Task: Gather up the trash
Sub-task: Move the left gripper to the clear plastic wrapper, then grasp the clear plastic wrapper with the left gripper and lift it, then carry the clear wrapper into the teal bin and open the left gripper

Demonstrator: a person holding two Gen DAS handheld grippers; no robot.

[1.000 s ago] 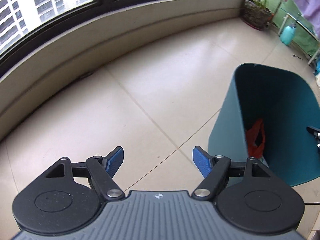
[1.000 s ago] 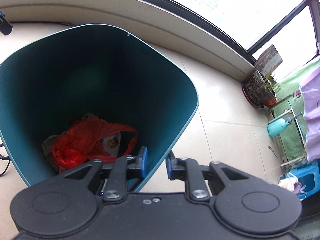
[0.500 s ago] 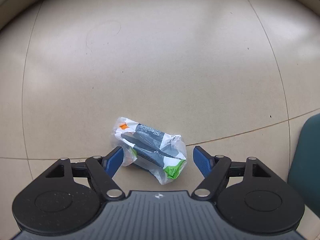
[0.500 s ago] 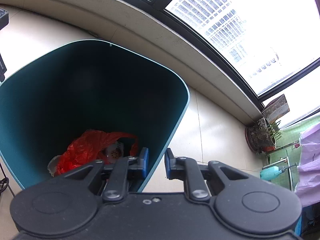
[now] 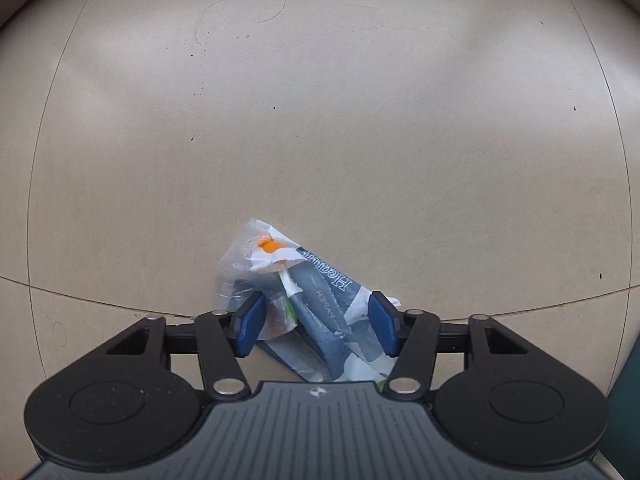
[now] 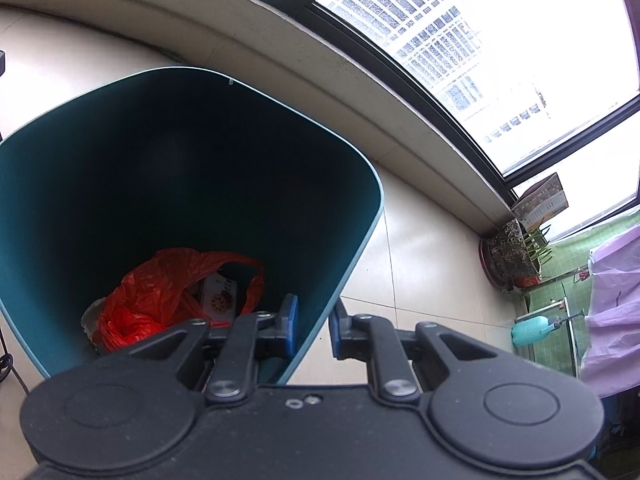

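A crumpled plastic wrapper (image 5: 304, 296), white and blue-grey with an orange spot, lies on the beige tiled floor. My left gripper (image 5: 316, 324) is open with its blue pads on either side of the wrapper, not pressing it. My right gripper (image 6: 313, 330) is shut on the near rim of a teal trash bin (image 6: 352, 240), one pad inside and one outside the wall. Inside the bin lie a red plastic bag (image 6: 160, 296) and a small printed box (image 6: 219, 300).
A low wall under large windows (image 6: 440, 148) curves behind the bin. A potted plant (image 6: 512, 256), a teal spray bottle (image 6: 532, 330) and purple cloth (image 6: 612, 320) stand at the right. The bin's edge shows at the left wrist view's right border (image 5: 628, 384).
My left gripper has swung down from the window side to the floor and closed in on the wrapper, which now sits between its pads. My right gripper keeps its hold on the bin rim.
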